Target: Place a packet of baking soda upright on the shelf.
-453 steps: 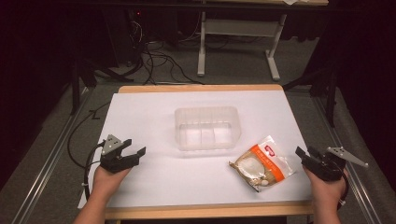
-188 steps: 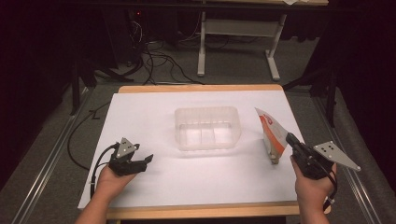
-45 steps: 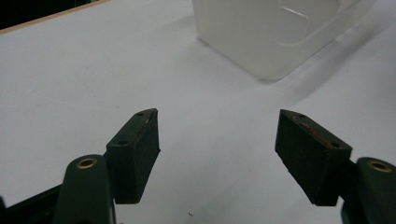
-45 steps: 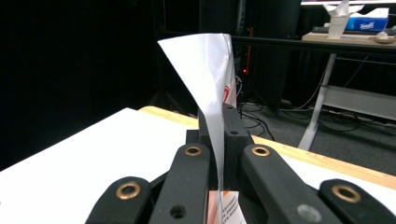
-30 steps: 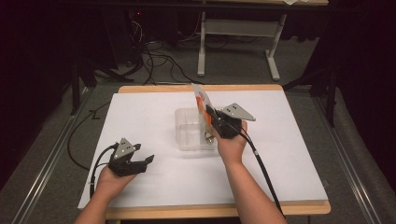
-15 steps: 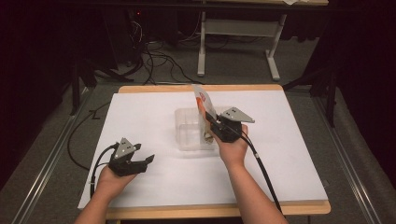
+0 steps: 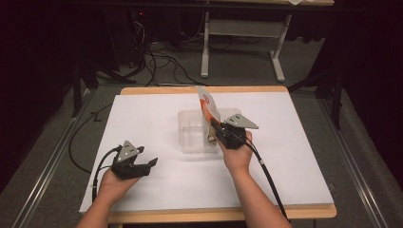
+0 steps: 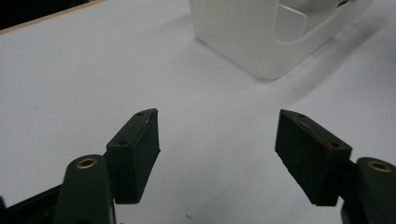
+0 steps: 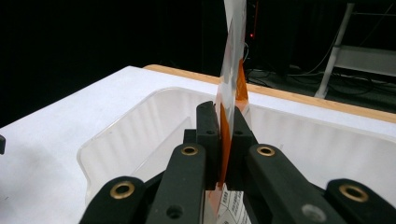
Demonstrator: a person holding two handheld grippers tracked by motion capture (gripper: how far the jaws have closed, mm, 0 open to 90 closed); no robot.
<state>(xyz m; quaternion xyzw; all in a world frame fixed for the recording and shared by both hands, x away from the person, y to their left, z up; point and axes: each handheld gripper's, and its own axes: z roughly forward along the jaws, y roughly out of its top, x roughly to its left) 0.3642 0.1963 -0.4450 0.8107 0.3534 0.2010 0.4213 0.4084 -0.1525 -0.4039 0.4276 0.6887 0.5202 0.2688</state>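
Since half a second ago, the right gripper (image 7: 216,133), clamped on the orange-white plastic snack bag (image 7: 207,105), sank over the clear plastic tray (image 7: 190,137); bag stands toward 12 o'clock. Left gripper (image 7: 151,164) rests wide open, empty.

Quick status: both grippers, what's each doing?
Left gripper: open, holding nothing.
Right gripper: shut on the packet, above the tub.

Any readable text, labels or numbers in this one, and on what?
None can be read.
Snack bag in the right gripper: small print at its bottom edge in the right gripper view, too blurred to read.
Clear plastic tray: no lettering shows.
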